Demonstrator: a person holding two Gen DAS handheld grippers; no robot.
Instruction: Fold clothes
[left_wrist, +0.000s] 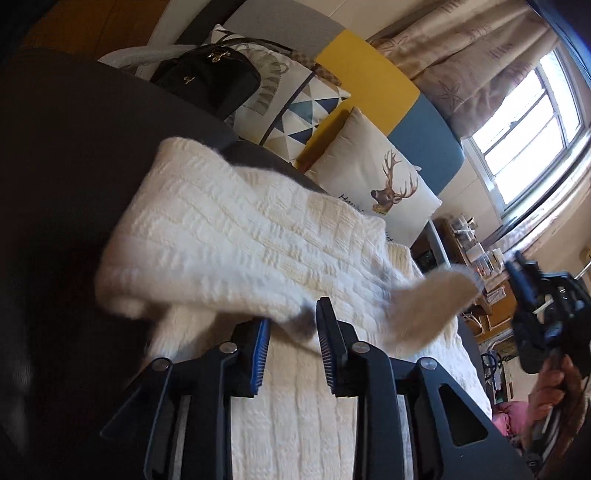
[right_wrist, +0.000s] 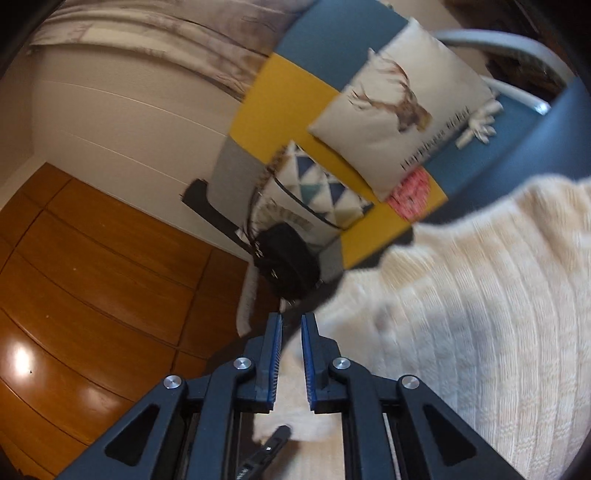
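Observation:
A white cable-knit sweater (left_wrist: 240, 240) lies on a dark sofa seat (left_wrist: 74, 147). One part is folded over on top of its body. A blurred cuff (left_wrist: 432, 306) hangs in the air at the sweater's right edge. My left gripper (left_wrist: 293, 332) stands open just above the sweater, with fabric showing behind the gap and nothing pinched. My right gripper (left_wrist: 535, 306) is off to the right, apart from the cuff. In the right wrist view the right gripper (right_wrist: 291, 332) has a narrow gap between its fingers. The sweater (right_wrist: 461, 314) lies behind and to the right of it.
A deer cushion (left_wrist: 380, 177), a triangle-pattern cushion (left_wrist: 295, 107) and a black bag (left_wrist: 207, 81) rest along the sofa back. A window (left_wrist: 528, 122) and cluttered shelves are at the right. Wooden cabinet doors (right_wrist: 92, 277) fill the left of the right wrist view. A hand (left_wrist: 554, 384) holds the right gripper.

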